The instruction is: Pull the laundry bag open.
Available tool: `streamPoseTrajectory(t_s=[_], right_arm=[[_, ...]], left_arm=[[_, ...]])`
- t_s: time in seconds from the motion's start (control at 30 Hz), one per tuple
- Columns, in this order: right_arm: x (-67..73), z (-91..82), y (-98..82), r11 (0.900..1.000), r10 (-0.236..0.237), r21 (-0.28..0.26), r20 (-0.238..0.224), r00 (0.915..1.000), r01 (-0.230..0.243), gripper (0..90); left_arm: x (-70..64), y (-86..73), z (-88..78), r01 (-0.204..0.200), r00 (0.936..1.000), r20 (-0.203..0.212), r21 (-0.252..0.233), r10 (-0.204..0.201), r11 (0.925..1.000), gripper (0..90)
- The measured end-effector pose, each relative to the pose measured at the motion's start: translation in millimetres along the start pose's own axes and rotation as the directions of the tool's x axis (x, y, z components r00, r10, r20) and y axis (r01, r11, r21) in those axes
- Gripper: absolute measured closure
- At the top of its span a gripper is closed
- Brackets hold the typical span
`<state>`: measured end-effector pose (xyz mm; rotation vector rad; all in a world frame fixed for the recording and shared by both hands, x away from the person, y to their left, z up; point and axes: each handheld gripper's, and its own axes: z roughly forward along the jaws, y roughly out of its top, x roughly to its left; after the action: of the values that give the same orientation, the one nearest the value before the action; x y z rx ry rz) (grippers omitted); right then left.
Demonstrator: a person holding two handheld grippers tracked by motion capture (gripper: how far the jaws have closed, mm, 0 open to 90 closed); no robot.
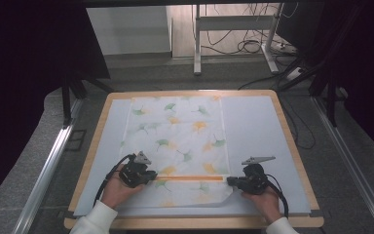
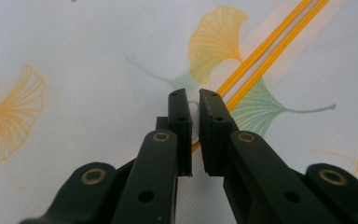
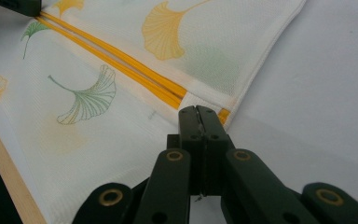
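The mesh zipper bag (image 1: 175, 141), lying flat on the table mat (image 1: 253, 131), is being unzipped: right gripper (image 3: 198, 112) clamping its zipper-end corner, left gripper (image 2: 193, 100) pinching the white pull (image 2: 195, 108), next requiring steady sliding.

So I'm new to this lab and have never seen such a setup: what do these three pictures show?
A person at a table holds a hand-held gripper in each hand, a tool with two black jaws. The high view looks down from above; the other two come from cameras riding on each tool. On the table lies a white mesh bag printed with ginkgo leaves, with an orange zipper. The left hand-held gripper is closed on the small zipper pull; the right hand-held gripper is shut at the zipper's other end, apparently pinching the bag's edge.
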<state>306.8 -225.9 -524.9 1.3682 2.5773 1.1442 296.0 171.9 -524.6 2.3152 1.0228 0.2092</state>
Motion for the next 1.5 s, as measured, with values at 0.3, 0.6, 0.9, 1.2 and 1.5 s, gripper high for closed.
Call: streamPoseTrajectory(t_s=[0.3,0.6,0.9,1.2,1.5], right_arm=[[0.1,0.2,-0.1,1.000,0.000,-0.001,0.000,1.0000,0.000,89.4],[-0.2,0.1,0.0,1.000,0.000,0.000,0.000,1.0000,0.000,89.3],[-0.2,0.0,0.0,1.000,0.001,0.001,0.000,1.0000,-0.001,89.4],[0.0,0.2,-0.1,1.000,0.001,-0.001,0.001,1.0000,-0.001,89.4],[-0.1,0.1,0.0,1.000,0.002,0.000,0.000,1.0000,-0.002,89.3]], left_arm=[[4.8,-5.6,-4.3,0.013,0.9999,-0.008,0.001,-0.013,0.9999,84.9],[9.6,-11.5,-8.8,0.023,0.9993,-0.028,0.003,-0.023,0.9997,84.9],[15.6,-17.6,-13.4,0.036,0.9985,-0.040,0.002,-0.036,0.9994,84.9],[16.5,-20.0,-15.0,0.041,0.9981,-0.045,-0.001,-0.041,0.9991,84.9],[21.6,-25.8,-19.2,0.053,0.9970,-0.056,-0.003,-0.053,0.9986,84.9]])
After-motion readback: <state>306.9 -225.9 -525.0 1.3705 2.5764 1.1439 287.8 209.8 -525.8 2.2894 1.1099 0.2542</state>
